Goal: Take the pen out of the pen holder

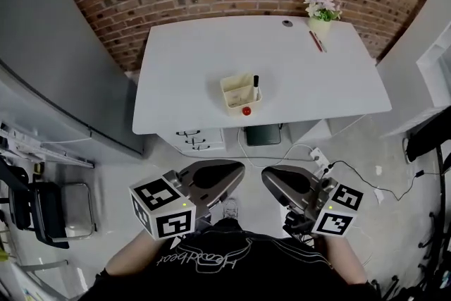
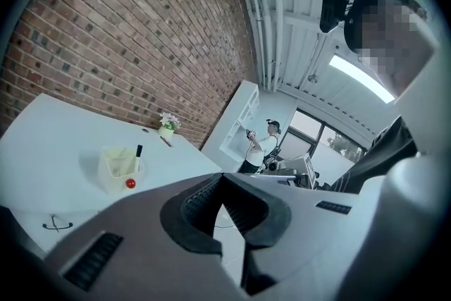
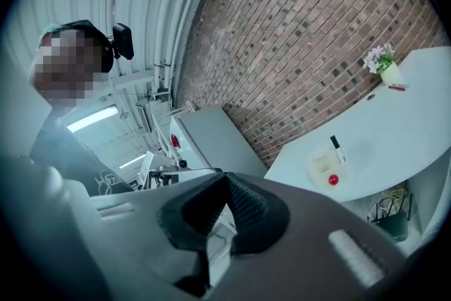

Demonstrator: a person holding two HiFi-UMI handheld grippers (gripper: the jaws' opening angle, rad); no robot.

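Note:
A cream pen holder [image 1: 238,95] stands near the front edge of the white table [image 1: 183,74], with a black pen [image 1: 255,83] upright in it and a red ball [image 1: 246,111] on its front. Both grippers hang low over the floor, well short of the table. My left gripper [image 1: 238,168] is shut with nothing in it, and so is my right gripper [image 1: 268,177]. The left gripper view shows the holder [image 2: 116,167] and pen [image 2: 138,151] far off, beyond the closed tips [image 2: 223,177]. From the right gripper [image 3: 225,176] the holder [image 3: 323,166] and pen [image 3: 338,149] also look distant.
A small flower pot [image 1: 321,12] and red pens [image 1: 316,41] sit at the table's far right corner. Under the table are a white drawer unit [image 1: 197,139] and cables [image 1: 331,167]. A grey cabinet [image 1: 56,81] and a chair [image 1: 42,211] stand at left. A person [image 2: 262,148] stands far off.

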